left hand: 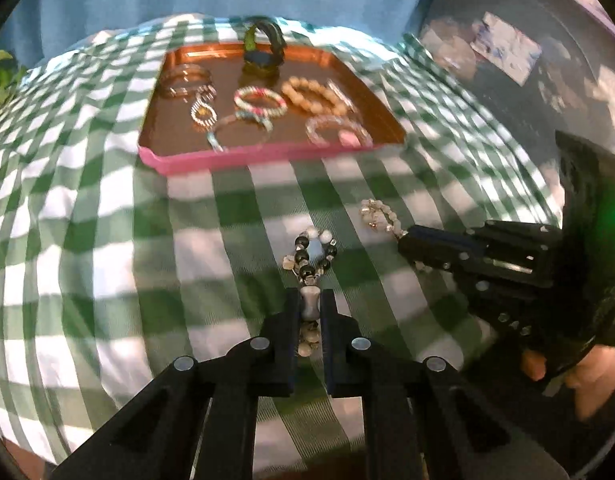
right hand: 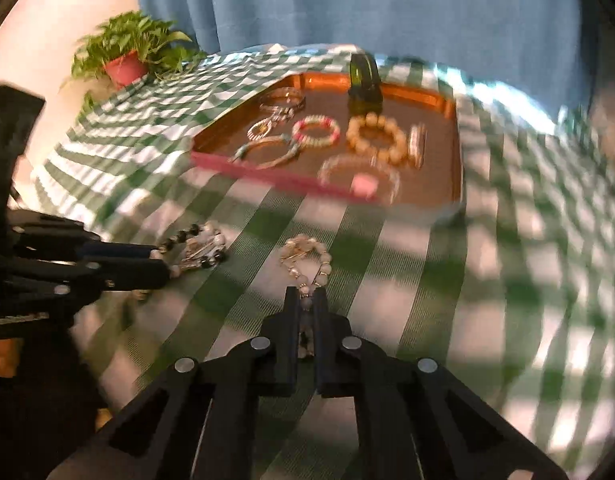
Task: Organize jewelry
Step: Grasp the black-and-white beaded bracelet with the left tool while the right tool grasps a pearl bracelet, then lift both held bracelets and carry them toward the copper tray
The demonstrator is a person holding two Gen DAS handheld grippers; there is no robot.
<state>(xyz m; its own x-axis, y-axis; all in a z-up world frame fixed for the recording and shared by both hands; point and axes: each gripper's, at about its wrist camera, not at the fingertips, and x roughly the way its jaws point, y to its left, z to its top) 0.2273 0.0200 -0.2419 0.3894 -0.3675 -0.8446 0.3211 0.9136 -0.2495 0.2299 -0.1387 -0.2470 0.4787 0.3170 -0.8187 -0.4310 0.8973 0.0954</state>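
We have two loose bracelets in hand. The black and white bead bracelet sits low in the middle of the left wrist view, and our left claw is clamped on its near end, a grey bead pinched between the fingers. The pale pearl bracelet lies just below the middle of the right wrist view, and our right claw is closed tight on the beads at its near end. Both pieces look light and floppy: strung beads that will sag and swing once lifted. The round beads are probably slick, so we judge a firm pinch across one bead or the cord safer than a grip on the loop's edge.

Both bracelets rest on the green and white checked cloth over the tabletop, near each other but apart. Further up each frame lies the pink tray, already holding several bracelets, among them a tan bead bracelet and a clear one with a pink charm, plus a dark watch at its far edge. A potted plant stands at the upper left of the right wrist view.
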